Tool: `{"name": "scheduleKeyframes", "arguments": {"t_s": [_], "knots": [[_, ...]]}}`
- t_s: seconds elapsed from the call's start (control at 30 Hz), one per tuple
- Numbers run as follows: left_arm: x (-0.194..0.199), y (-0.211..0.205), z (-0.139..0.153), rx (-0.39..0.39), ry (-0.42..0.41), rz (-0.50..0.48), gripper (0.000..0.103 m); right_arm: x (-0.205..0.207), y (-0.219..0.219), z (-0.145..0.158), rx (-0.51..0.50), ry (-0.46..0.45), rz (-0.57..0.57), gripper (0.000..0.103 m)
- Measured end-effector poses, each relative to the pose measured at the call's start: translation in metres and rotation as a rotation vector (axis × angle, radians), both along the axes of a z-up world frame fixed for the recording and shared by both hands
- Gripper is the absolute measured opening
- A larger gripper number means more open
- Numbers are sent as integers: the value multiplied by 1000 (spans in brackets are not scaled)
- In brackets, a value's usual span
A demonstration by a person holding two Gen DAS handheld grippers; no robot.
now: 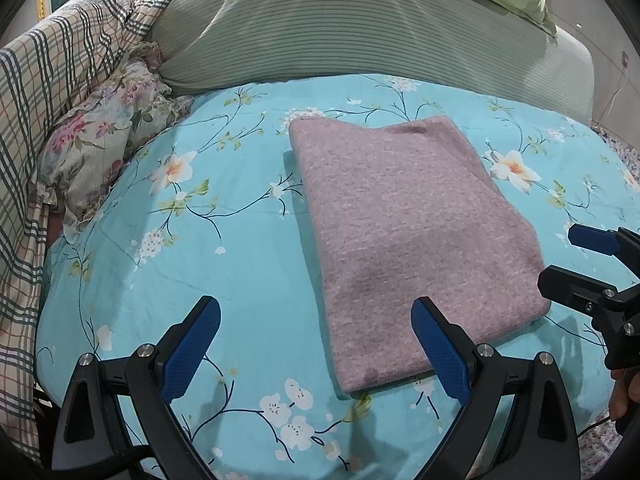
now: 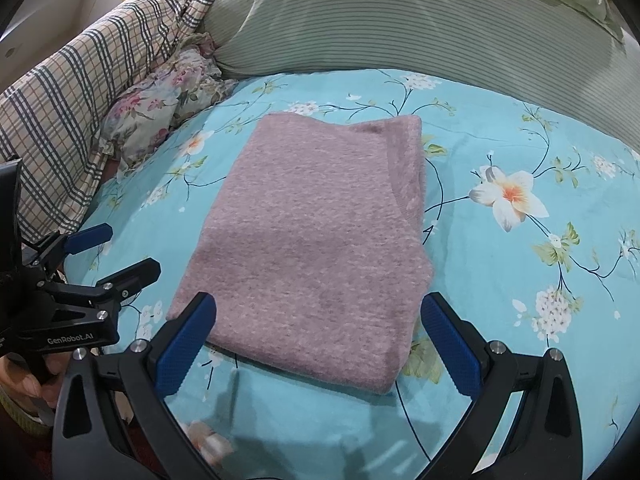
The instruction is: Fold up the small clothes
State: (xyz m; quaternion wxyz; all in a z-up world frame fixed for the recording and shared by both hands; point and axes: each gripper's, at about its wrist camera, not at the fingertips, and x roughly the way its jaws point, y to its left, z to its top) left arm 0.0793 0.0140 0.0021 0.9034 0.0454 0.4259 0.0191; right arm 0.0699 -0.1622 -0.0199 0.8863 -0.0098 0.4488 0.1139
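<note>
A: Left wrist view first. What's there?

B: The left hand-held gripper (image 1: 316, 344) hangs with its jaws spread wide and nothing between them. Ahead lies a pink knit garment (image 1: 404, 232), already folded into a neat rectangle on the floral bedsheet (image 1: 224, 264). One blue finger sits over the garment's near edge; I can't tell if it touches. The right hand-held gripper (image 1: 576, 258) shows at the right edge, just beside the garment's near right corner, jaws parted and empty.

A: And behind?

B: A striped green pillow (image 1: 320, 32), a plaid quilt (image 1: 52, 92) and a small floral cushion (image 1: 104, 140), all well apart from the garment.

A: Now the right wrist view.

B: The right hand-held gripper (image 2: 318, 344) is wide open and holds nothing, its fingers straddling the near end of the pink knit garment (image 2: 320, 236). The left hand-held gripper (image 2: 120, 252) is at the left, near the garment's corner, also open and empty.

A: How would it handle?

B: Soft, light and limp, I'd judge, with a fuzzy surface that grips well. The layers could slide apart, so pinch all of them together at a thick folded edge near a corner, not just the top layer
</note>
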Motion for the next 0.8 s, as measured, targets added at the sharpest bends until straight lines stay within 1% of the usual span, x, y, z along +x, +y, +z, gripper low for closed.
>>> {"name": "scheduleKeyframes", "arguments": {"t_s": [0.8], "knots": [[10, 0, -2, 0, 15, 3, 97, 11, -7, 0, 9, 6, -2, 102]]}}
